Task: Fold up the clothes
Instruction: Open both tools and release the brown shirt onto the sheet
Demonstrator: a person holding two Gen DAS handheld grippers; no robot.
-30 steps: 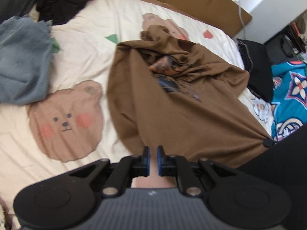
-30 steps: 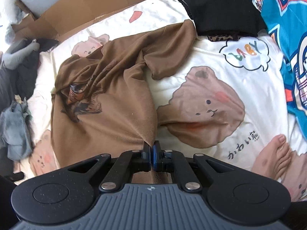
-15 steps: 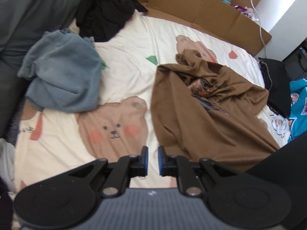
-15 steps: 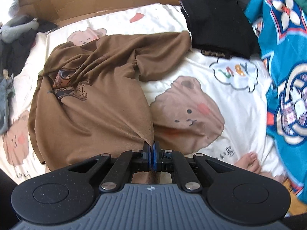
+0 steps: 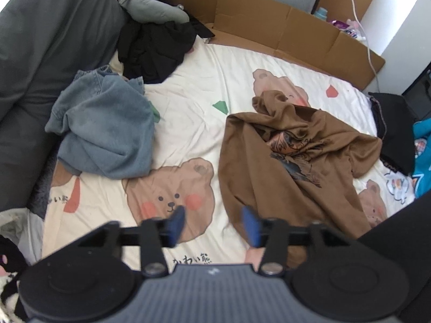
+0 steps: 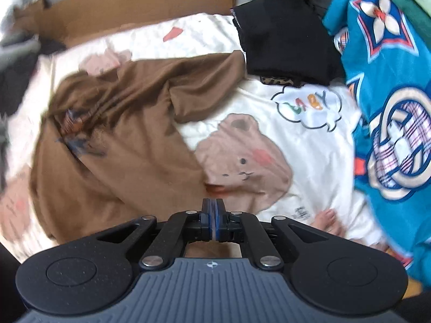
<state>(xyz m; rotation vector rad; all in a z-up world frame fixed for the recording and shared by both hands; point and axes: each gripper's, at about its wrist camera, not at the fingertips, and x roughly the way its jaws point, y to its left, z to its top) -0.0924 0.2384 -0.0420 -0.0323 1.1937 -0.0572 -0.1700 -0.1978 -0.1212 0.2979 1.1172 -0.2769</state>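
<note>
A crumpled brown T-shirt [image 5: 291, 167] with a dark print lies on the bear-print bed sheet [image 5: 188, 102]. My left gripper [image 5: 214, 224] hovers open just off the shirt's lower left hem, nothing between its blue pads. In the right wrist view the same shirt [image 6: 121, 156] spreads to the left, one sleeve reaching toward a black garment. My right gripper [image 6: 214, 215] is shut, and the shirt's right hem edge runs down to its fingertips. That view is motion-blurred.
A blue denim garment [image 5: 107, 132], black clothes [image 5: 156, 45] and grey bedding [image 5: 40, 53] lie at the left. Cardboard [image 5: 269, 27] lines the far edge. A folded black garment [image 6: 285, 37], a teal patterned blanket [image 6: 390, 94] and a bare foot [image 6: 327, 218] sit to the right.
My left gripper has opened and pulled back and leftward, off the shirt's hem. My right gripper stays shut at the hem and has shifted, blurring its view.
</note>
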